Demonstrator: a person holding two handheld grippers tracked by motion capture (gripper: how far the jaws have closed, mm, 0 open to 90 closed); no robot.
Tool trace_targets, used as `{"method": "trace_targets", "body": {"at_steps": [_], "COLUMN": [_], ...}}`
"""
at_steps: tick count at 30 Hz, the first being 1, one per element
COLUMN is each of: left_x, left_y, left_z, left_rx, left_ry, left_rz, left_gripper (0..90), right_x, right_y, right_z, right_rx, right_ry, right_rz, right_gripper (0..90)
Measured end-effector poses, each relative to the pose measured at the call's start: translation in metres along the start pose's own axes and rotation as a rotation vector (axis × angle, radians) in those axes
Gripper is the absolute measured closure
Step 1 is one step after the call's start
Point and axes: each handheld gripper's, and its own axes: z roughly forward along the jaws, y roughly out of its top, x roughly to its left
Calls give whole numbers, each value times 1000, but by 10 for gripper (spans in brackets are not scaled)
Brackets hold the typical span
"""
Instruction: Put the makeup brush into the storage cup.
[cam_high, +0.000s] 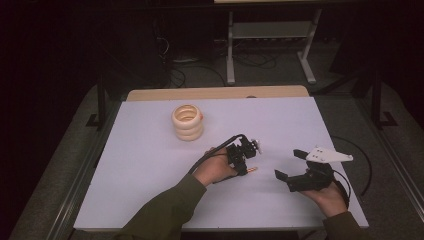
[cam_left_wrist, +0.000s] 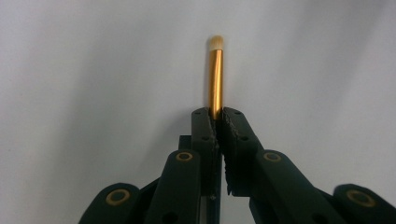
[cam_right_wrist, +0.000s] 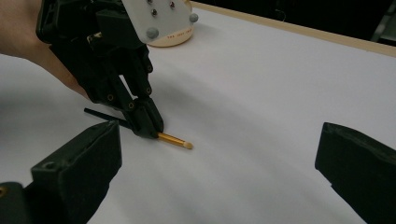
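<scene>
Over at the left of the white bench (cam_high: 150, 165), a stack of cream-coloured rings (cam_high: 188, 122) is standing untouched, well apart from the hands. Moving right, the left gripper (cam_high: 243, 167) is pointing down at the bench with its jaws pressed together and pinching a small makeup brush (cam_left_wrist: 215, 77) by its gold ferrule, the pale bristle tip sticking out beyond them and the dark handle trailing back the other way. The brush is lying low on the bench surface, so I would judge the grasp as made and the lift as not yet begun; where the brush is meant to go is not something I can tell. Farther right, the right gripper (cam_high: 289, 169) is waiting beside it with its jaws spread wide and nothing between them. A line of small print is showing on the white plate (cam_right_wrist: 161, 18) atop the left gripper, too blurred to read.
</scene>
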Motion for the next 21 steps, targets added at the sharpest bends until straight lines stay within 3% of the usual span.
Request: {"method": "trace_targets", "body": {"at_steps": [10, 21], "left_x": [4, 9], "left_y": [-1, -6], "left_z": [-3, -20], "left_rx": [-23, -102], "left_ry": [-21, -36], "left_rz": [2, -26], "left_gripper": [841, 844], "right_x": [-1, -1], "right_y": [0, 0], "right_z": [-1, -1], "right_rx": [-6, -7], "right_ry": [-1, -1], "right_rz": [1, 3], "right_gripper": [0, 0]}}
